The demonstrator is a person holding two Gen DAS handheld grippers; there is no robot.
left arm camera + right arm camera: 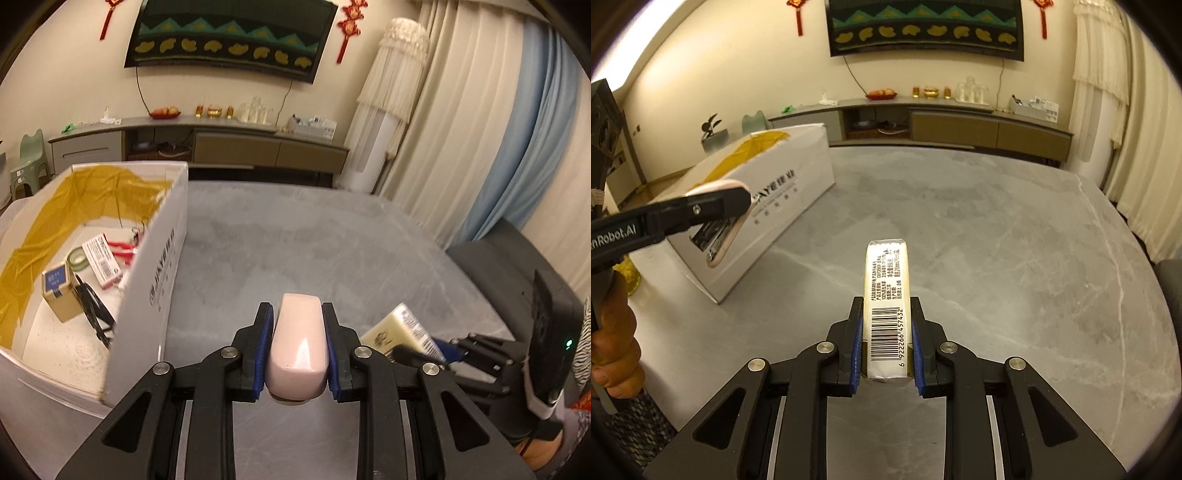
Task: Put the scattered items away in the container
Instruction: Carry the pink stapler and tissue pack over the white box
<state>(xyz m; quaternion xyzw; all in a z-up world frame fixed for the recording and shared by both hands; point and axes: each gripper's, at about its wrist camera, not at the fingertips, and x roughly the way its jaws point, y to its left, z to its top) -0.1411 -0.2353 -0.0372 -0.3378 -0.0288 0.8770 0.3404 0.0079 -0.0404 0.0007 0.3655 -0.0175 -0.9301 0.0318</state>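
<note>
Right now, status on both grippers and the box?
Left gripper shut on pink stapler. Right gripper shut on cream packet. White box open, path clear.

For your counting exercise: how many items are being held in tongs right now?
2. A pink stapler sits in the left tongs beside the white box; a barcoded packet sits in the right tongs.

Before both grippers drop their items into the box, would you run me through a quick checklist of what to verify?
1. Left gripper shut on the pink stapler: ok.
2. Right gripper shut on the barcoded packet: ok.
3. White box open on top: ok.
4. Free floor space inside, beside the small carton: ok.
5. Left gripper over the opening: not ok, it is above the grey table.
6. Box steady against a bump: cannot tell.
</note>
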